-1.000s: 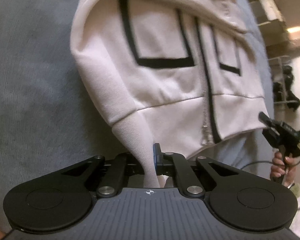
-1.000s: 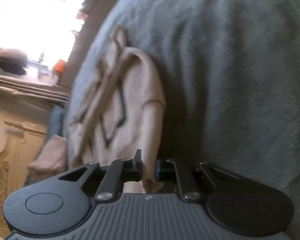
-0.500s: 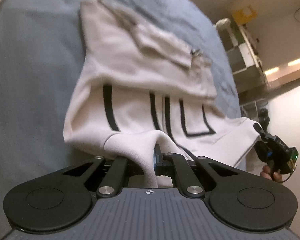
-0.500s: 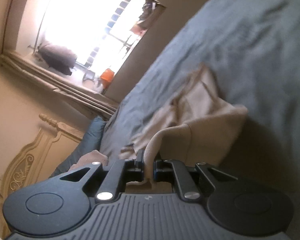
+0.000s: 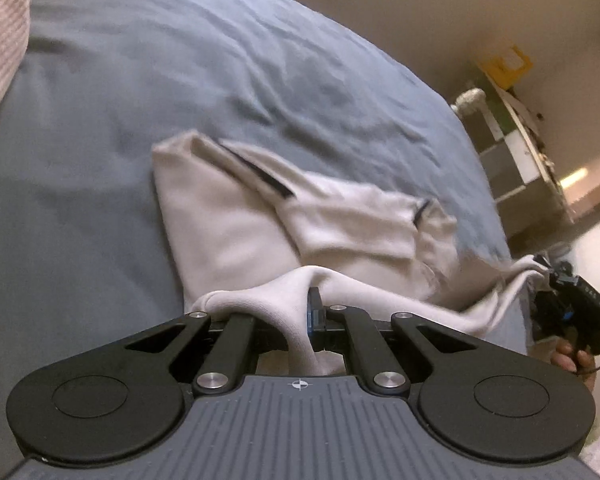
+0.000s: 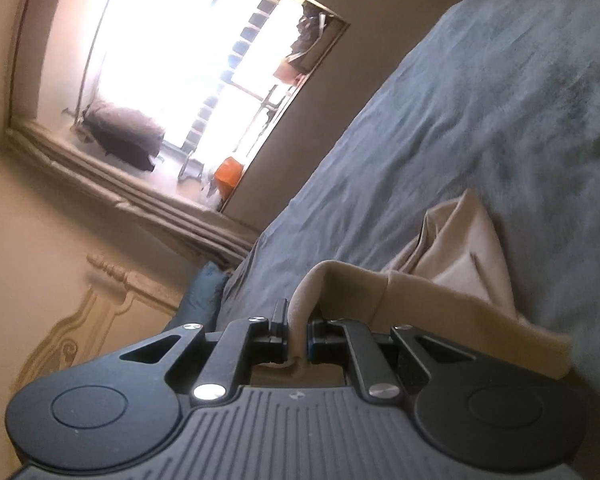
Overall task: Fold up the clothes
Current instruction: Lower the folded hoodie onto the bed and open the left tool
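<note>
1. The left gripper (image 5: 300, 312) is clamped on a fold of the cream hoodie (image 5: 236, 224).
2. The hoodie lies folded on the blue-grey bed (image 5: 180, 72).
3. The right gripper (image 6: 298, 332) pinches its other edge.

The hoodie (image 5: 228, 224) is soft matt cream fleece with black trim. The bed (image 5: 180, 80) wears a matt, creased grey-blue cloth. The left gripper (image 5: 306, 316) is matt black plastic with shiny metal rivets and a ribbed grey body.

hoodie (image 5: 236, 224) on bed (image 5: 180, 80)
</note>
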A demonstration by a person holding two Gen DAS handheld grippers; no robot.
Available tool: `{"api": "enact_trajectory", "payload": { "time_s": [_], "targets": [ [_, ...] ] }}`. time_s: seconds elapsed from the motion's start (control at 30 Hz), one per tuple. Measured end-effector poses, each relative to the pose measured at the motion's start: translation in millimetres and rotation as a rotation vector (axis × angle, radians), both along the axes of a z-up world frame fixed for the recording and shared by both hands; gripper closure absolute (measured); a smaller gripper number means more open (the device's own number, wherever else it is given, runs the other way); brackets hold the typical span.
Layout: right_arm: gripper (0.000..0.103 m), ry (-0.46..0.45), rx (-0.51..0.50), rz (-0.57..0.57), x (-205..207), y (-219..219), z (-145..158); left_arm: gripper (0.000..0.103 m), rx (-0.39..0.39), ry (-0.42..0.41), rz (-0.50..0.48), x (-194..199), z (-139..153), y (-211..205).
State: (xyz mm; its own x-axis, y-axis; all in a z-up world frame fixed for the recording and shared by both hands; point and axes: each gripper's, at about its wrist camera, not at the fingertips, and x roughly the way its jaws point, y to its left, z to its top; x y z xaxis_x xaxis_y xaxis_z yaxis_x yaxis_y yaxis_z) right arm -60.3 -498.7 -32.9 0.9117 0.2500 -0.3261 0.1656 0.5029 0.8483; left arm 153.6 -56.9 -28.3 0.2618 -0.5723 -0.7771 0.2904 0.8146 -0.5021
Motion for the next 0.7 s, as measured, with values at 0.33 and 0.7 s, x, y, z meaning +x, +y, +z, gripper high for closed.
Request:
{"api": "enact_trajectory", "payload": {
  "time_s": [0.33,0.7],
  "targets": [
    [0.092,0.174,0.153,-0.177,80.7,-50.4,-86.1,0.081,-0.106,0.212,0.186,110.3,-62.8,-29.2],
    [0.047,0.138,0.346,-0.274,72.9,-72.0,-133.4,0.051,-0.458,0.417,0.564,137.9,-103.5,46.3]
  ]
}}
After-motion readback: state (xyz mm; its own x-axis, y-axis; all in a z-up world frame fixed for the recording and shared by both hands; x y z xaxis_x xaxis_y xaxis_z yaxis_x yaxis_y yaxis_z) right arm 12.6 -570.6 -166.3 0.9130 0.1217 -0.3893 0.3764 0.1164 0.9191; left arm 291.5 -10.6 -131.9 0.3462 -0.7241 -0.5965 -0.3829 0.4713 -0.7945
